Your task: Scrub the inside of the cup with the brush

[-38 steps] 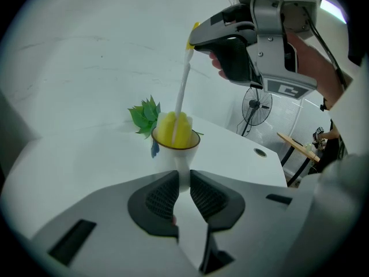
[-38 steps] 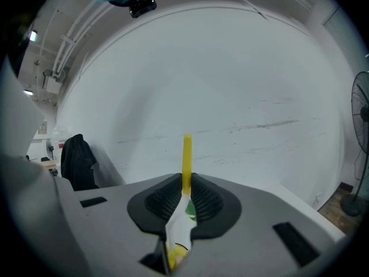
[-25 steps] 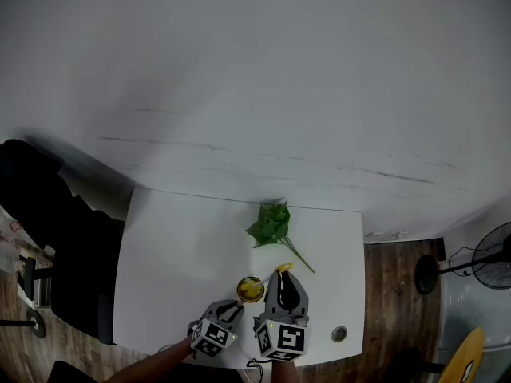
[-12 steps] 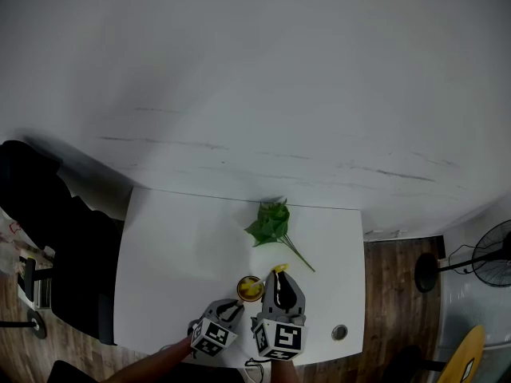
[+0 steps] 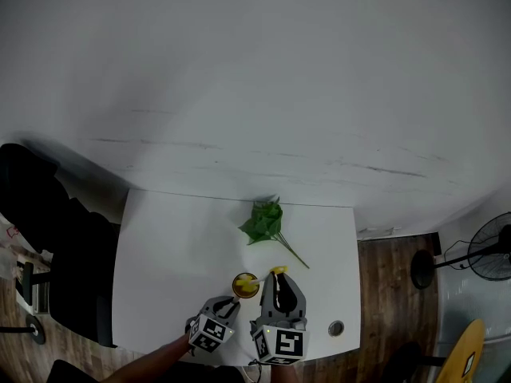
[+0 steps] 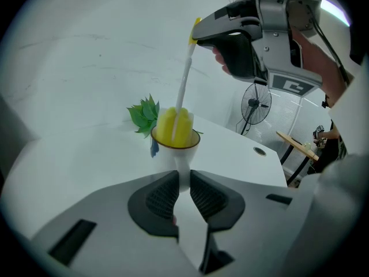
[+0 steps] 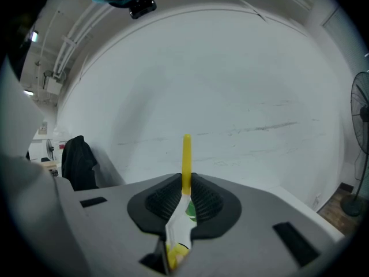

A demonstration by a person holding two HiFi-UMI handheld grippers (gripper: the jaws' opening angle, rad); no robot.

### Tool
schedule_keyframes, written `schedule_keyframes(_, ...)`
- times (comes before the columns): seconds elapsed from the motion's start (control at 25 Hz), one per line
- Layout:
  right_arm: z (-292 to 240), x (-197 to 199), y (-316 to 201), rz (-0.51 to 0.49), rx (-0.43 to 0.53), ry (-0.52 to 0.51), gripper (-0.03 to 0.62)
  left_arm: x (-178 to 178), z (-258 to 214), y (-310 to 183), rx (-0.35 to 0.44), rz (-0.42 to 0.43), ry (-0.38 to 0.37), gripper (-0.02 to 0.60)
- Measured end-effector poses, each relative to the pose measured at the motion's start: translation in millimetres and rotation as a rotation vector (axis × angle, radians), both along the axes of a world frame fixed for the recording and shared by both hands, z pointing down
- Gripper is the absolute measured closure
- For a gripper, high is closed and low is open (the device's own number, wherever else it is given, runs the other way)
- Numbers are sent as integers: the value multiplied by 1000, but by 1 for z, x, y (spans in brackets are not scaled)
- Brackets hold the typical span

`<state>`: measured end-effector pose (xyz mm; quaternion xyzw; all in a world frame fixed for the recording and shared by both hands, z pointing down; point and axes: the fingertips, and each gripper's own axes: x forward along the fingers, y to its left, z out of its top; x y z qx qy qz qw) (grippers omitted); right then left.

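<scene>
- Scrubbing under way: my right gripper (image 7: 185, 184) clamps the brush (image 6: 183, 79) handle, head down inside the cup (image 6: 176, 146).
- My left gripper (image 6: 182, 180) pinches the cup, near the table's (image 5: 176, 246) front edge.
- More strokes left, I judge.

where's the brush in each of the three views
Head view: brush low centre, head in the cup, handle in the right claw.
Left gripper view: centre, yellow head in cup, handle slanting up.
Right gripper view: lower centre, handle clamped upright.
Shared landmark: the standing fan.
</scene>
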<state>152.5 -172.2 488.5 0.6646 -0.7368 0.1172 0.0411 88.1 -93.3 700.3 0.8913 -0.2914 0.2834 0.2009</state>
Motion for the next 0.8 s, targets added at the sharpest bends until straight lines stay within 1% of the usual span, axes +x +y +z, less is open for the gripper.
schedule_keyframes(0.12,-3,1,10,-2,7,6,530,0,0,0,-5,-4,-1,508)
schedule_keyframes(0.48,3,-5,39,-1,-27,-12,531,0,1,0,1,-20,4,508)
schedule_keyframes(0.8,17,-12,50,-8,-66,-21,531,0,0,0,2,-17,11,508)
